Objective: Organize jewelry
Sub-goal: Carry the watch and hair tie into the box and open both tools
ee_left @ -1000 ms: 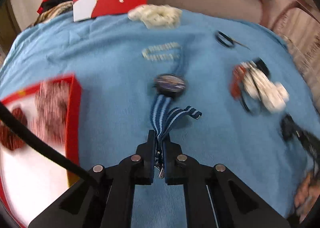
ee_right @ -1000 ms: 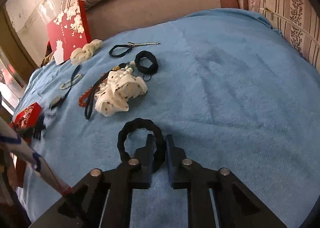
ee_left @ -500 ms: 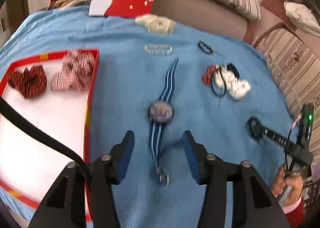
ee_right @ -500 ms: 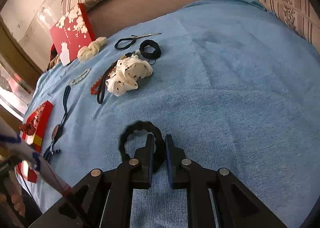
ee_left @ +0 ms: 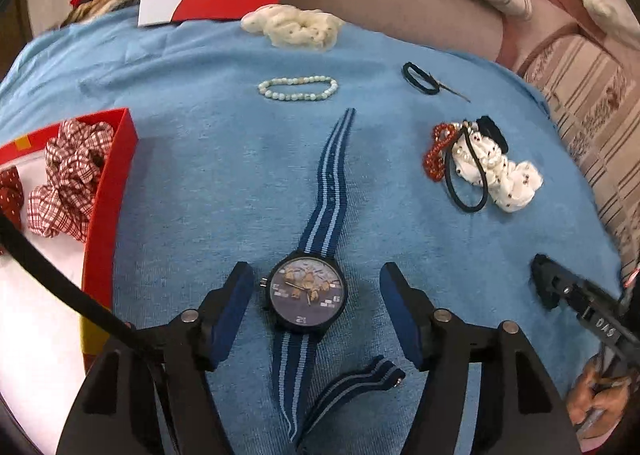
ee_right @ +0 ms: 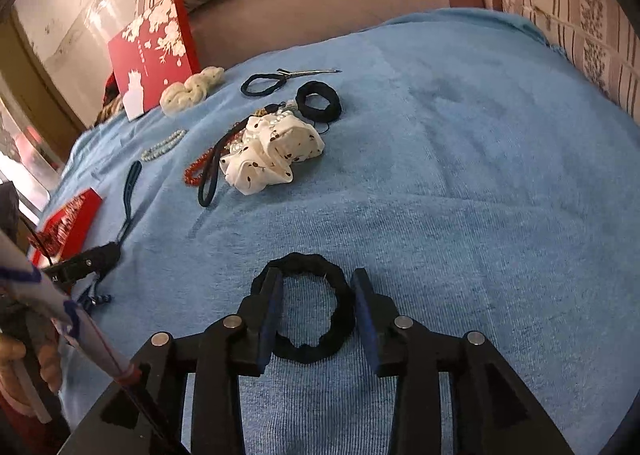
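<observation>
Left tongs (ee_left: 316, 319) opening, straddling watch (ee_left: 306, 297); right tongs (ee_right: 318, 319) opening around black hair tie (ee_right: 306, 313). Centre pads before closing.

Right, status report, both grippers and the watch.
Left gripper opening, watch flat between fingers, untouched. Right gripper opening around black scrunchie. Nothing in the way.
</observation>
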Available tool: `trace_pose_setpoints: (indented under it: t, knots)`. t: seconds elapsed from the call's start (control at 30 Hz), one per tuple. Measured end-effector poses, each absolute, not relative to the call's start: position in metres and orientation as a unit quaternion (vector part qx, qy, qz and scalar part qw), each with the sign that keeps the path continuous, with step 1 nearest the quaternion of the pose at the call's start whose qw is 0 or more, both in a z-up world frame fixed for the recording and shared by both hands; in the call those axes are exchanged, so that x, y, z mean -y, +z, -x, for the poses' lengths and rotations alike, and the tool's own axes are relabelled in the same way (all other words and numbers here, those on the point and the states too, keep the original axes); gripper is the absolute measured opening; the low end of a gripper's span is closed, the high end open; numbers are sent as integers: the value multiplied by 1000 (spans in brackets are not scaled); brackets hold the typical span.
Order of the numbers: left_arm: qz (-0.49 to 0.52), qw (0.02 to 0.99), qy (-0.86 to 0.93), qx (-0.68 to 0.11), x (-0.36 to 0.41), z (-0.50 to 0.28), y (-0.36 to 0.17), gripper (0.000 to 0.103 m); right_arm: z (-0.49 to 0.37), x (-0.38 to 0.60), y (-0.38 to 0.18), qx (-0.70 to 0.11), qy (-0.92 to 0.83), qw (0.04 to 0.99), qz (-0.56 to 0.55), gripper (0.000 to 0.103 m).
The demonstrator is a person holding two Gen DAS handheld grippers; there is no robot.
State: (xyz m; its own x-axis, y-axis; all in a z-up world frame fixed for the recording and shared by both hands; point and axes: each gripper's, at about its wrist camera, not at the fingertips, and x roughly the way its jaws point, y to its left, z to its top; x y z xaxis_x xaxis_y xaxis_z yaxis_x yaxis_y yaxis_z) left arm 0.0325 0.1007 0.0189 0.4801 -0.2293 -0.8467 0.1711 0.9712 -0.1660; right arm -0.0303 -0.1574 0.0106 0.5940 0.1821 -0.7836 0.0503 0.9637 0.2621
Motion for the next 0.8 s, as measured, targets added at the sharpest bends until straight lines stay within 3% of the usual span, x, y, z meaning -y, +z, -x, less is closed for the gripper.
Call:
trace_pose_setpoints:
  t: [0.03,0.07,0.1,0.17,0.33,0.57,0.8]
  knots:
    - [7,864,-112,-491,-95,-30,17,63,31,155,11,-448,34,885,-122,38]
    - [-14,868,-102,-487,-92,-28,16,48,31,153,11,-447,31,887,-114,35]
    - [-27,870,-93,-484,-90,-27,16,42,32,152,11,-446,25,888,-106,31]
    - [-10,869,-101,-485,-94,-25,21,41,33,152,11,-445,16,890,-97,12]
    - [41,880,-103,-462,-111,-11,46,41,41,158,19,-427,25,895,-125,11]
    - [81,911,-101,-393,-152,24,120,41,55,152,56,-397,43,901,-169,10]
    - [127,929,-17,-346,-241,51,160,41,57,73,95,-397,117,901,-129,10]
